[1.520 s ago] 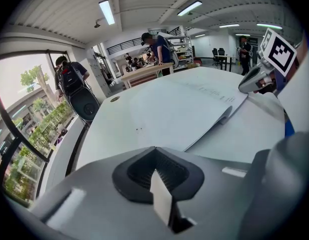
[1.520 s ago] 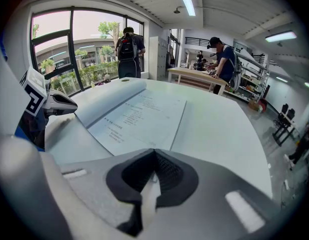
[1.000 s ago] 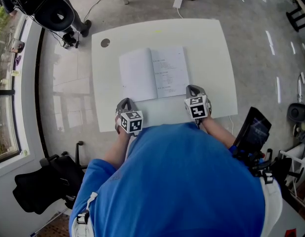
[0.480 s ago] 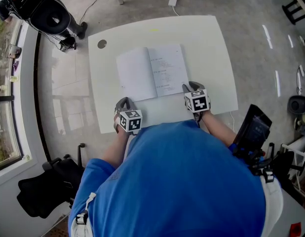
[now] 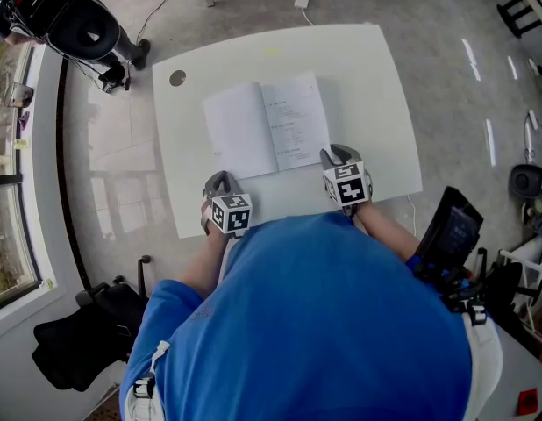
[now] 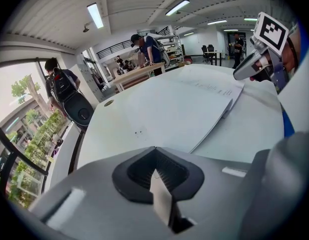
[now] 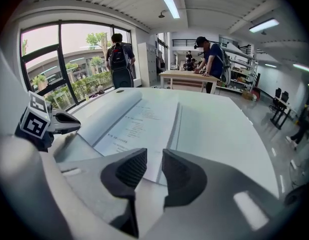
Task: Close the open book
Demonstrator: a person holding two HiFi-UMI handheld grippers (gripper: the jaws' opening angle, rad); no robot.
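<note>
The open book (image 5: pixel 267 125) lies flat on the white table (image 5: pixel 376 103), ahead of both grippers. The right gripper (image 5: pixel 339 154) sits at the book's near right corner. Its jaws are apart and have just been narrowing slightly. The page edge shows in the gap, though it is hard to tell whether the pads touch it. The left gripper (image 5: pixel 220 181) is closed on nothing, just short of the near left corner.

Bright workshop with tall windows
A white table (image 5: pixel 376 103) stands on a glossy grey floor (image 5: pixel 446 24); windows (image 7: pixel 44 59) show greenery, strip lights (image 7: pixel 170 5) cross the ribbed ceiling, and a wooden workbench (image 7: pixel 187 76) stands farther back.
</note>
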